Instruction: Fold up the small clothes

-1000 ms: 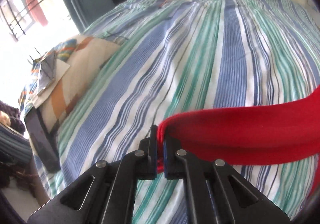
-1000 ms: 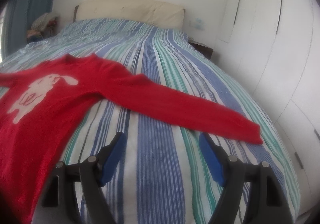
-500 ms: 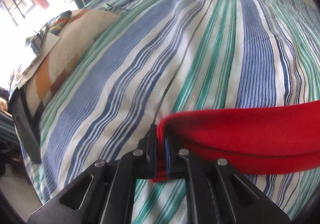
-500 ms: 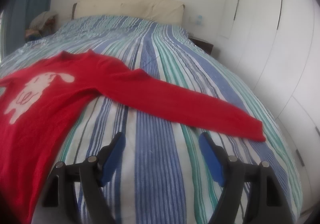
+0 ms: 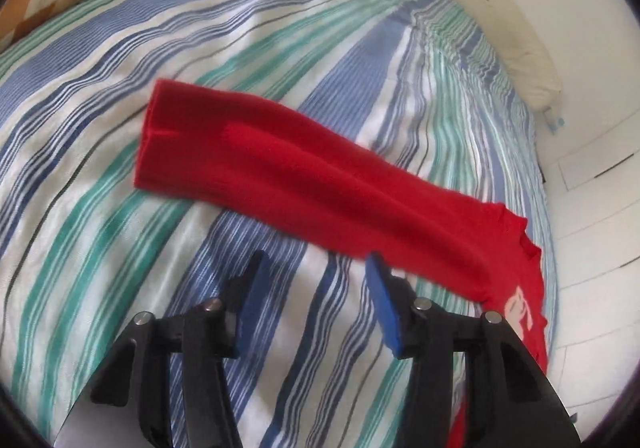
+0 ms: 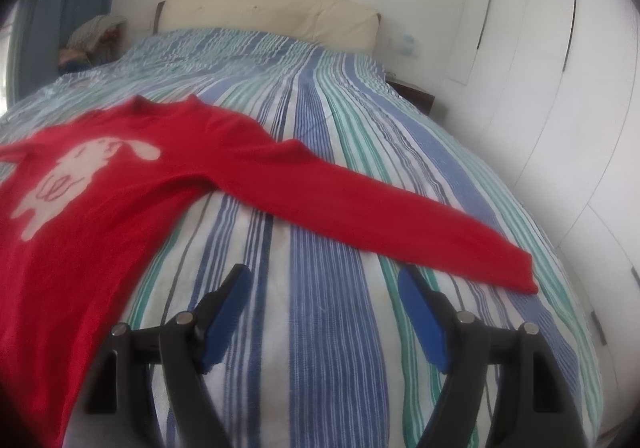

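Your left gripper (image 5: pixel 314 262) has just been opening and holds nothing; the red sweater (image 6: pixel 100 208) lies flat on the striped bed (image 6: pixel 328 288), its left sleeve (image 5: pixel 304 176) just beyond the pads. Your right gripper (image 6: pixel 324 280) hovers apart, empty, near the right sleeve (image 6: pixel 400 224).

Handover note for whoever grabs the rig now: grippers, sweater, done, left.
Left gripper: open, jaws just opened, nothing between them; the left sleeve lies flat ahead on the bed.
Right gripper: open, empty, above the bedspread beside the right sleeve.
Sweater: face up, both sleeves spread out.
Done: spread flat.
Left: all folds, probably sleeves in first.
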